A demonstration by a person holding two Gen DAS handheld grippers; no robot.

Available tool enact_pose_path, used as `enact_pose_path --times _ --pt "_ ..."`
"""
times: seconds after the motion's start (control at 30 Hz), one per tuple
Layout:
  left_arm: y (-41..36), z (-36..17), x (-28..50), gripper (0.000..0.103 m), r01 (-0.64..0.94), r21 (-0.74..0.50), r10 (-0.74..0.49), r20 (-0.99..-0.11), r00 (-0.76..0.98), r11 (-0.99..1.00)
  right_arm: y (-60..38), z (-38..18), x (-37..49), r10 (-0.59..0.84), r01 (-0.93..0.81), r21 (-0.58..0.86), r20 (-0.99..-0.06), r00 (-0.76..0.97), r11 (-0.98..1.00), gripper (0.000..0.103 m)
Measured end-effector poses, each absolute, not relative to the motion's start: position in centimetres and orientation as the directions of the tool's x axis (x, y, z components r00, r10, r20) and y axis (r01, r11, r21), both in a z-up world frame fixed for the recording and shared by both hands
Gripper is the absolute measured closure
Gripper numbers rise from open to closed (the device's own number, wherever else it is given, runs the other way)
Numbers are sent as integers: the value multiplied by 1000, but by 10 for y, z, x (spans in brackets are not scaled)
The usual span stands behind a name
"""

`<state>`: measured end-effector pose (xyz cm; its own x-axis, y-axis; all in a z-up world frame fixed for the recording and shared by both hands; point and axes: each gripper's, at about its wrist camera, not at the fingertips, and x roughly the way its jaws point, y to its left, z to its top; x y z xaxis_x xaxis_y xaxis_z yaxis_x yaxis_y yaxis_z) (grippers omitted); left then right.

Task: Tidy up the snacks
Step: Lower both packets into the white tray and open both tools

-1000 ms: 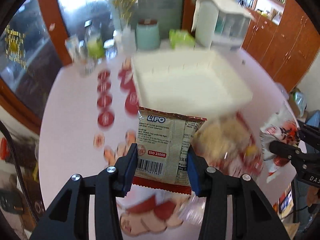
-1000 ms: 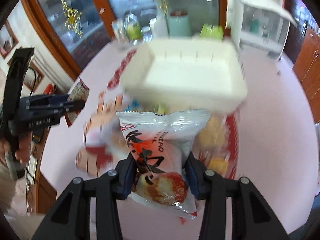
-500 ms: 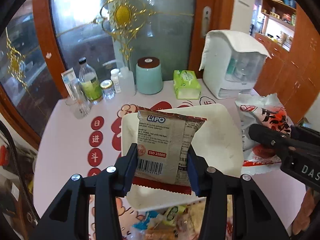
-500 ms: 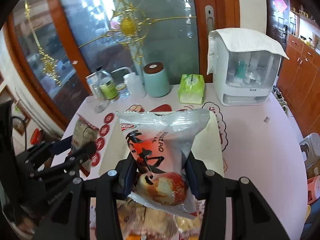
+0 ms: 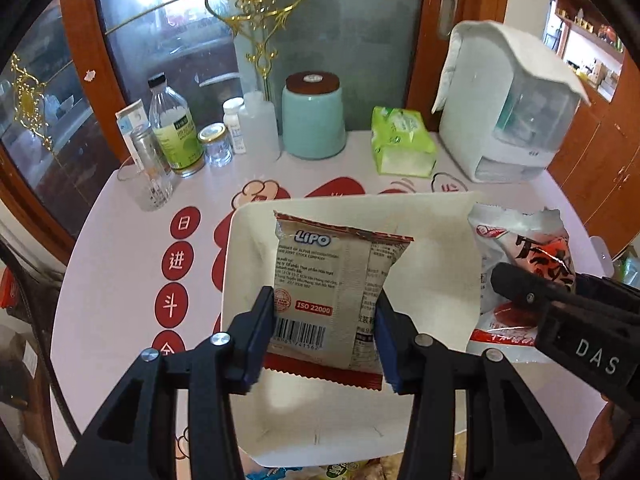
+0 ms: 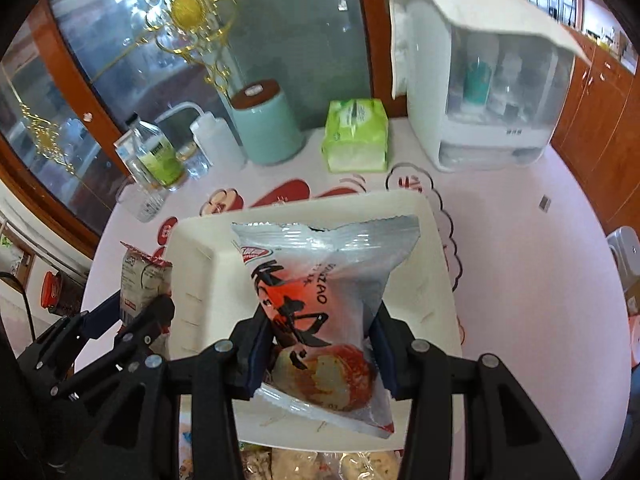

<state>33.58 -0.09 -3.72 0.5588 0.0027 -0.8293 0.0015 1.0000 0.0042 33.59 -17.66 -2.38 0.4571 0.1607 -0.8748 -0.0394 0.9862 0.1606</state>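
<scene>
Left claw [image 5: 325, 334] clamped on Lipo packet [image 5: 336, 292], held above white tray [image 5: 248, 248]. Right claw [image 6: 316, 354] gripping red-print pastry bag [image 6: 320, 300] over same tray. Both light, crinkly, crushable, probably slippery; pinch lower sides gently.
</scene>
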Motion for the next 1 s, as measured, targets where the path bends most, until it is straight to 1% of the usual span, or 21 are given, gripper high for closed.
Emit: enact_pose_path --times 0.03,0.07,0.1,0.2,0.3,0.47,0.67,0.87,1.0 --pt "0 -40 336 25 -3 1 3 -836 549 1000 -177 -26 335 159 -36 160 -877 454 986 56" --pt "1 -42 335 7 -18 -4 6 -837 547 1000 -178 -29 335 156 -34 158 -879 450 987 55" --pt "4 -42 333 5 -33 -10 10 -830 558 999 -178 -31 334 152 -35 153 -882 446 988 55" --pt "10 -42 329 5 -38 -48 -18 -824 567 998 -180 -36 331 131 -29 132 -889 440 991 54" --pt "15 -42 326 5 -46 -75 -35 -819 572 996 -184 -39 327 149 -24 153 -892 428 988 53" --pt "14 -33 314 5 -41 -58 -20 -785 619 997 -185 -31 320 177 -33 183 -870 461 983 53" --pt "8 -18 298 5 -2 -52 -38 -749 662 999 -181 -20 314 184 -41 188 -850 494 981 52" --pt "7 -13 296 5 7 -31 -29 -776 630 999 -180 -15 311 182 -32 192 -848 498 981 52" --pt "10 -14 293 5 6 -44 -39 -797 602 999 -177 -16 309 163 -38 164 -863 478 986 52"
